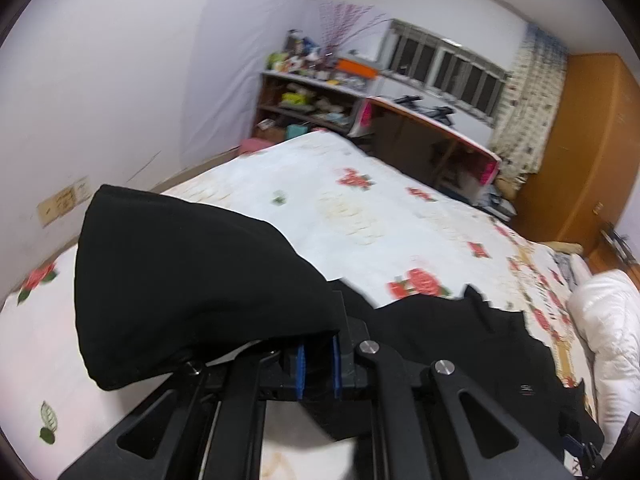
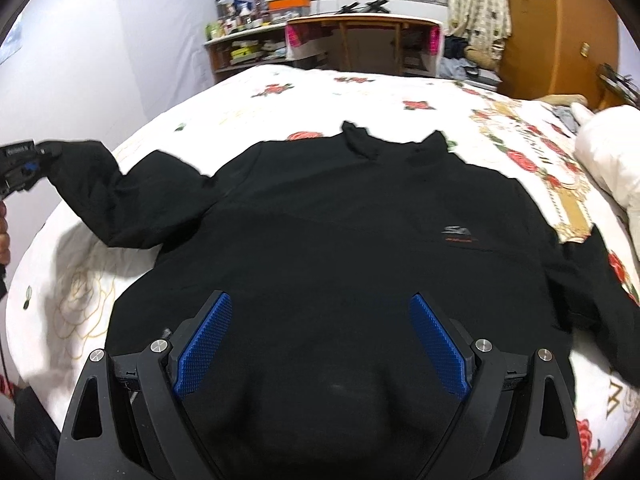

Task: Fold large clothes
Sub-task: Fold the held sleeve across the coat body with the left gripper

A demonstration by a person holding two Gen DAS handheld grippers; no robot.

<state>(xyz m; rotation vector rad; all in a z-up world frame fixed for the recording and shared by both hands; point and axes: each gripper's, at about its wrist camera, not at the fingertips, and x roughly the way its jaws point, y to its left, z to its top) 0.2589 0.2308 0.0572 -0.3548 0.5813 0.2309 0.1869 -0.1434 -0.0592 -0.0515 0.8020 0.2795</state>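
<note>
A large black jacket lies face up on the floral bedsheet, collar at the far side, a small logo on its chest. My left gripper is shut on the cuff of the jacket's left sleeve, which is lifted off the bed; it also shows at the left edge of the right wrist view, holding the sleeve out. My right gripper is open and empty, hovering above the jacket's lower body. The other sleeve lies out to the right.
A white puffy quilt sits at the bed's right side. A desk, cluttered shelves, a window and a wooden wardrobe stand beyond the bed. The wall runs along the bed's left.
</note>
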